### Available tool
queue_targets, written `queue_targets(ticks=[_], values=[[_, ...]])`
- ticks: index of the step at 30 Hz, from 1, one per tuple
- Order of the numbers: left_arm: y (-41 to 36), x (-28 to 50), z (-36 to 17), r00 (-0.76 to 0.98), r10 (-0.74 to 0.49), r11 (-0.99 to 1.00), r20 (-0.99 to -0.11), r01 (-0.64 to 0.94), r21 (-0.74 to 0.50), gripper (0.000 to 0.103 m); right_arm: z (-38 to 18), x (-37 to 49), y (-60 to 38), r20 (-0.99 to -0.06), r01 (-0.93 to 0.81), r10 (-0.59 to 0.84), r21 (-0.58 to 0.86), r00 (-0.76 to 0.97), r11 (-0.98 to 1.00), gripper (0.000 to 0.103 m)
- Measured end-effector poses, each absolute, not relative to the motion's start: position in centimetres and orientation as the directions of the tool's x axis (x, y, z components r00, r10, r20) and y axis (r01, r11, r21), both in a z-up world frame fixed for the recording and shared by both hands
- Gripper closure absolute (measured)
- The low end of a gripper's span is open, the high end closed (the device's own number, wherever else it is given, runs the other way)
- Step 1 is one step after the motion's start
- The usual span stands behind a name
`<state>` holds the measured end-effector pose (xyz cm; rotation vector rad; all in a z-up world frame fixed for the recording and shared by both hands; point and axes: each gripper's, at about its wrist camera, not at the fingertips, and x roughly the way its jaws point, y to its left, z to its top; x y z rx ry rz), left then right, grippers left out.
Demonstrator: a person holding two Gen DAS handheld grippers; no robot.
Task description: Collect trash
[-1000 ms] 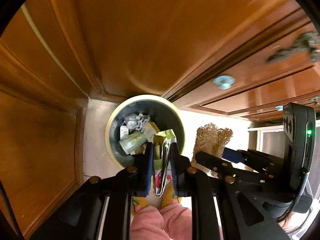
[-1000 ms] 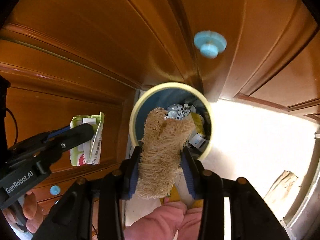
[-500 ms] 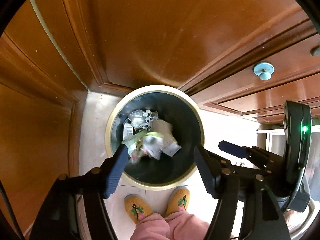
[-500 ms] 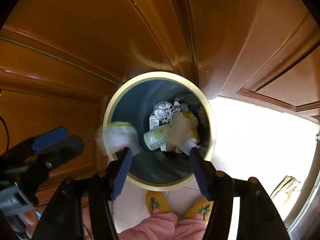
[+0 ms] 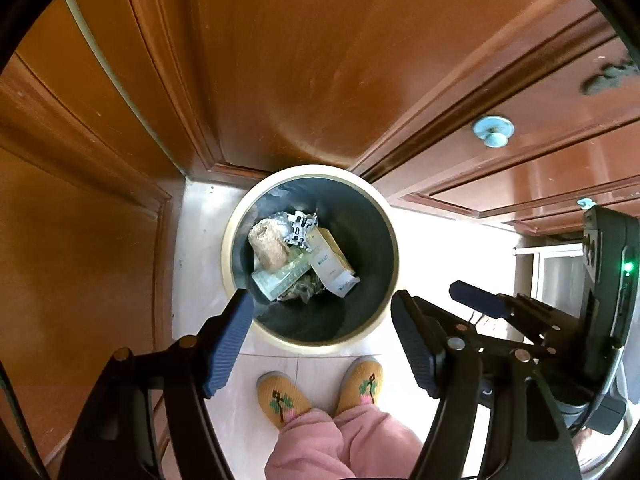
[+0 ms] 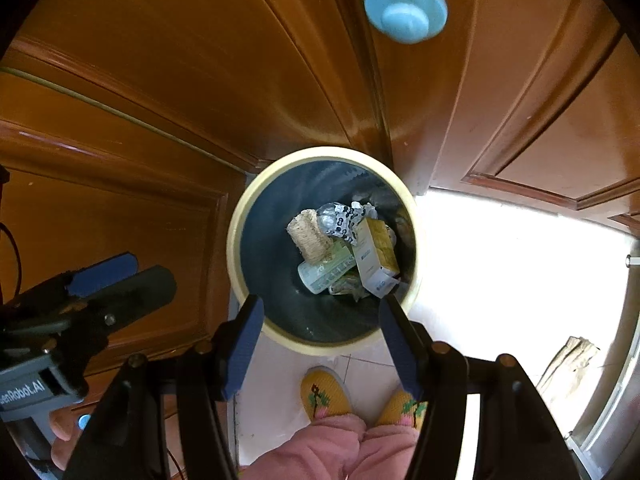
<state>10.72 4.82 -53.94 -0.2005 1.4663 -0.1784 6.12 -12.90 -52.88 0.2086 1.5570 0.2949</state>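
A round trash bin with a cream rim [image 5: 232, 216] [image 6: 240, 216] stands on the floor against wooden cabinets. Inside lie a tan loofah [image 5: 270, 242] [image 6: 310, 240], a green wipes packet [image 5: 280, 278] [image 6: 324, 270], a white and yellow box [image 5: 332, 262] [image 6: 376, 256] and a crumpled patterned wrapper [image 5: 300, 228] [image 6: 344, 220]. My left gripper [image 5: 322, 312] is open and empty above the bin's near rim. My right gripper [image 6: 320, 312] is open and empty above the bin too; it also shows at the right of the left wrist view [image 5: 476, 300].
Brown wooden cabinet doors [image 5: 300, 60] [image 6: 200, 60] with pale blue knobs [image 5: 493, 132] [image 6: 405, 10] rise behind the bin. The person's yellow slippers [image 5: 284, 400] [image 6: 322, 396] stand on the pale tiled floor [image 6: 500, 260] just in front of it.
One second ago my left gripper held the wipes packet and my right held the loofah. Both have opened and both items have dropped into the bin.
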Motion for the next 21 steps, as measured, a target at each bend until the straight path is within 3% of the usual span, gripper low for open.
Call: queue_targets(ticks=[12,21], values=[[4.8,8.6,-46.9,0.055,-0.192,0.981,-0.980,-0.024,-0.193,0.029,-46.2,5.5,-13.1,-0.961,-0.064,0.275,0.276,-0.015,0.959,0.043],[5.8,7.4,-37.6,0.100,-0.176,0.982,-0.979,-0.053,-0.182,0.029,-38.6,5.2,-13.7,-0.958,-0.093,0.287,0.288,-0.017,0.953,0.043]])
